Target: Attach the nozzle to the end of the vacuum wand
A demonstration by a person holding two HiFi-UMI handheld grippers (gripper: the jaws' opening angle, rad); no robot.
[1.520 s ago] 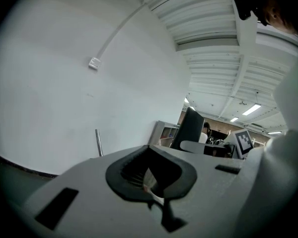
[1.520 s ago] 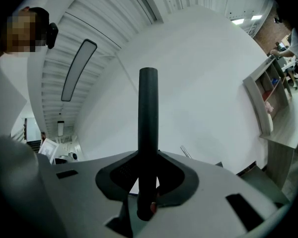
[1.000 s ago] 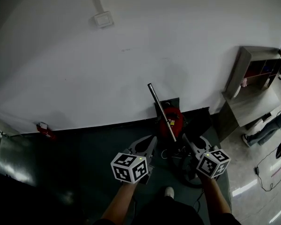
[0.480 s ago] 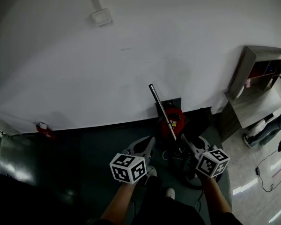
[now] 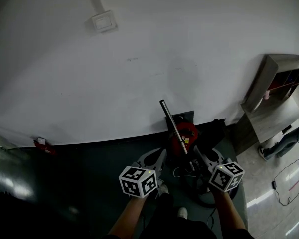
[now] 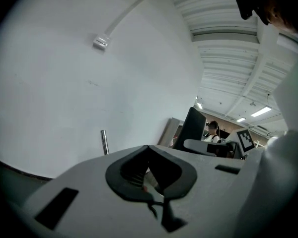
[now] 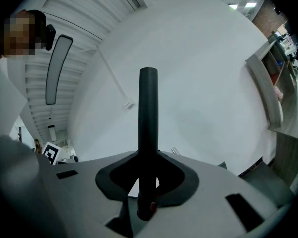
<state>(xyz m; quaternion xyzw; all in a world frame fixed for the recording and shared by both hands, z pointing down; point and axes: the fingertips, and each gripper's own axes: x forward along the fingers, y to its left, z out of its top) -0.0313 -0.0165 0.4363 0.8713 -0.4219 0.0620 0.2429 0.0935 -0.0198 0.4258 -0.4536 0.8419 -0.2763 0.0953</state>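
Vacuum wand (image 5: pixel 174 126) — small label (image 5: pixel 185 139) illegible

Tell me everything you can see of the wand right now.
The wand is a thin, straight tube, metallic-looking in the head view and dark in the right gripper view. It leans with its upper end bare near the wall; no nozzle is on it. Its lower part sits clamped between the jaws of the right hand-held gripper, in front of the red vacuum. The left hand-held gripper is shut, empty and apart from it.
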